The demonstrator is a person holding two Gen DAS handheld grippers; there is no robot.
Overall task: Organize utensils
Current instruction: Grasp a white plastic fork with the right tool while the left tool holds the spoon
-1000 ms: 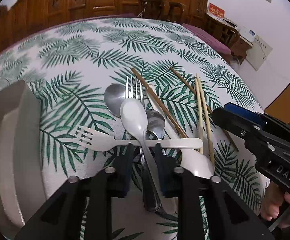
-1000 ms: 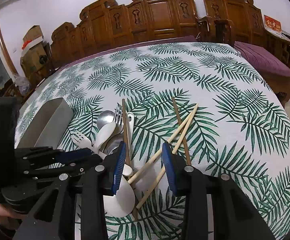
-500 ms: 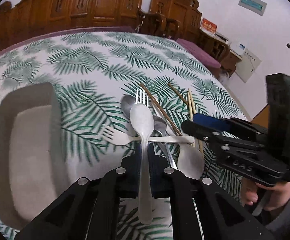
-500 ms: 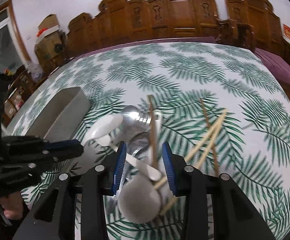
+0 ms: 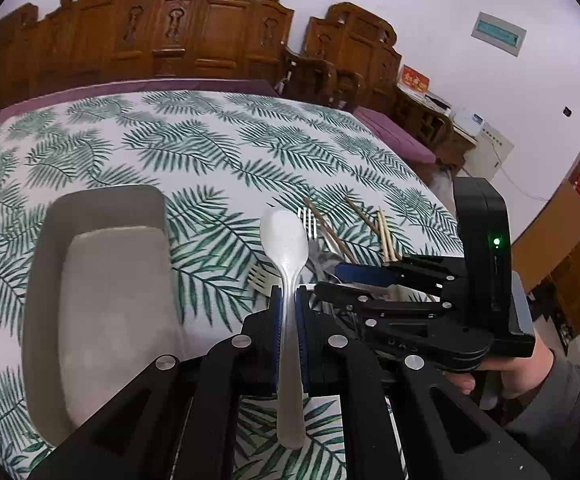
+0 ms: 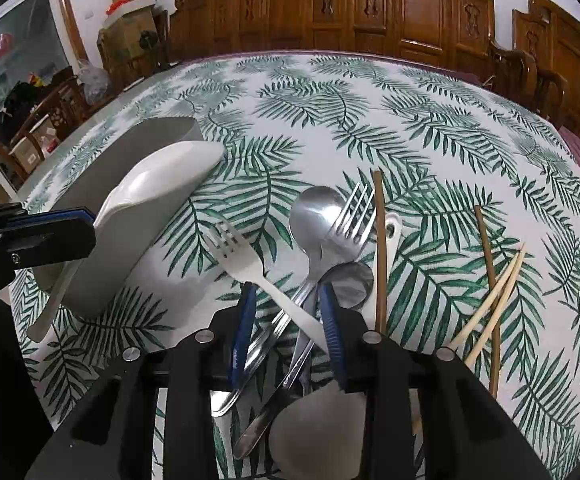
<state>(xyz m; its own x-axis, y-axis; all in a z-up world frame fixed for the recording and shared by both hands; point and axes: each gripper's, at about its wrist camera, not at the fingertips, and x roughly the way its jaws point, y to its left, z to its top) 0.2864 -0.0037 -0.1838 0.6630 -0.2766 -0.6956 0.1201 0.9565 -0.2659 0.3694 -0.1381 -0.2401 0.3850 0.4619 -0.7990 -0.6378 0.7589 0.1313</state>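
Observation:
My left gripper [image 5: 288, 300] is shut on the handle of a white plastic spoon [image 5: 284, 240] and holds it above the table, beside the grey tray [image 5: 102, 300]. In the right wrist view that spoon [image 6: 158, 184] hangs in front of the tray [image 6: 130, 248]. My right gripper [image 6: 288, 332] is low over the utensil pile, its jaws closing. The white plastic fork [image 6: 242, 256] handle and metal handles lie between them, not gripped. A metal spoon [image 6: 315, 216], a metal fork [image 6: 349, 216], a smaller metal spoon [image 6: 349, 280] and a brown chopstick [image 6: 379, 248] lie ahead.
Another white spoon [image 6: 321, 432] lies under my right gripper. Three more chopsticks [image 6: 493, 304] lie crossed to the right. The round table has a leaf-print cloth [image 6: 329, 100]. Carved wooden chairs [image 5: 218, 40] line the far side. A hand and grey sleeve [image 5: 529, 380] hold the right gripper.
My left gripper shut on the white spoon, lifted it off the pile and carried it left toward the tray. My right gripper moved left over the pile, and its jaws narrowed.

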